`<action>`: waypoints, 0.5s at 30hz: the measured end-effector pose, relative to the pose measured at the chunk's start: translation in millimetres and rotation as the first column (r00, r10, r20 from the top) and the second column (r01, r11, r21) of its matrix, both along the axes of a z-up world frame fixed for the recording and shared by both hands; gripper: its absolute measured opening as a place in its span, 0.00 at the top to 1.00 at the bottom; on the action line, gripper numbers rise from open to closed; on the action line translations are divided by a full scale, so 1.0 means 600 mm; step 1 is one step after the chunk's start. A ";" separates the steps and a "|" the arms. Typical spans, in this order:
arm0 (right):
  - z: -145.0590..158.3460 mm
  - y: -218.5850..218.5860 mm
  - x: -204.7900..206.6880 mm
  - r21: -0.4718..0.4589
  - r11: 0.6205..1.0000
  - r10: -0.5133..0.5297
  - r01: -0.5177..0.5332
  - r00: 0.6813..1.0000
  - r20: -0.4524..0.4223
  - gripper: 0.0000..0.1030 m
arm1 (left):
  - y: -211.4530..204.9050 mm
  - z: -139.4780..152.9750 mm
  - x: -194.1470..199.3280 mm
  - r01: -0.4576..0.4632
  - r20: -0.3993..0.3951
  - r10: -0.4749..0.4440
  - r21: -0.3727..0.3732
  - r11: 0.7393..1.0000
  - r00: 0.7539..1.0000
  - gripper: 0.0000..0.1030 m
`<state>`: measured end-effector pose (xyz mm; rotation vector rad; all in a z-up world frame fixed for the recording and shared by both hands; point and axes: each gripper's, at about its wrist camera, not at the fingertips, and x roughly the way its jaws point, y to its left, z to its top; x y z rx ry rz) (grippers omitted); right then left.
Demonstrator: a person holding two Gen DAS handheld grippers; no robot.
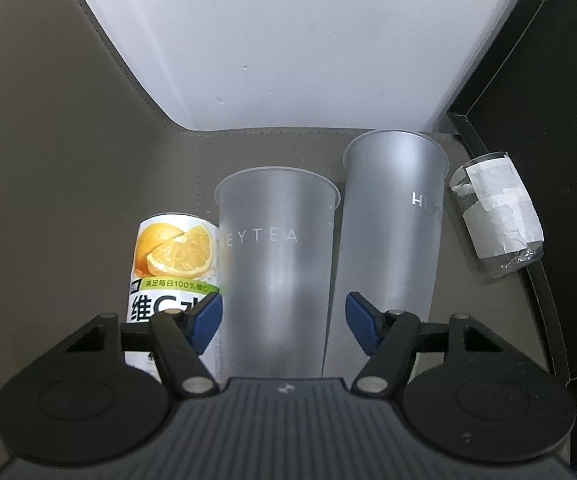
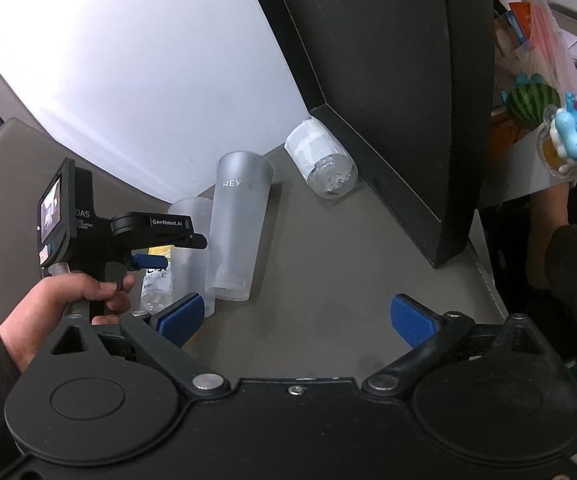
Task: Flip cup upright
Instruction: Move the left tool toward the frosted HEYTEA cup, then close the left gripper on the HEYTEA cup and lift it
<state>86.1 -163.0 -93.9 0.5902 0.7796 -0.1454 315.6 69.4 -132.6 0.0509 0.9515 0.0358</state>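
Cup (image 1: 276,272) stands upright at frame centre, mouth up, "HEYTEA" printed; my left tongs (image 1: 284,320) spread around it, right tongs (image 2: 296,320) released.

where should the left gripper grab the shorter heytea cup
Grip the shorter cup at its lower wall, coming in level from the front. It stands upright with its rim on top and tapers downward, and the left gripper already has its open pads either side there. The bottle and the taller cup stand close beside it, so keep the fingers narrow.
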 end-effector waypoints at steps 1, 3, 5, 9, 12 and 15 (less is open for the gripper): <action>-0.001 0.000 0.000 -0.001 1.000 -0.001 0.001 1.000 -0.002 0.02 | 0.000 -0.002 0.001 -0.002 -0.003 0.002 0.000 1.000 1.000 0.36; -0.003 0.000 0.003 -0.001 1.000 -0.003 0.003 1.000 -0.006 0.02 | 0.002 -0.006 0.004 -0.001 -0.012 0.001 0.001 1.000 1.000 0.37; -0.004 0.000 0.004 0.000 1.000 -0.006 0.006 1.000 -0.010 0.02 | 0.005 -0.010 0.007 0.000 -0.023 0.000 -0.004 1.000 1.000 0.37; -0.006 0.002 0.007 -0.002 1.000 -0.011 0.011 1.000 -0.017 0.02 | 0.002 -0.021 0.014 0.006 -0.042 -0.006 -0.001 1.000 0.999 0.37; -0.007 0.004 0.007 -0.006 1.000 -0.014 0.013 1.000 -0.018 0.02 | -0.002 -0.026 0.018 0.021 -0.049 -0.021 0.007 1.000 0.999 0.37; -0.007 0.006 0.008 -0.007 1.000 -0.014 0.014 1.000 -0.022 0.02 | -0.003 -0.030 0.025 0.025 -0.066 -0.025 0.002 1.000 0.998 0.36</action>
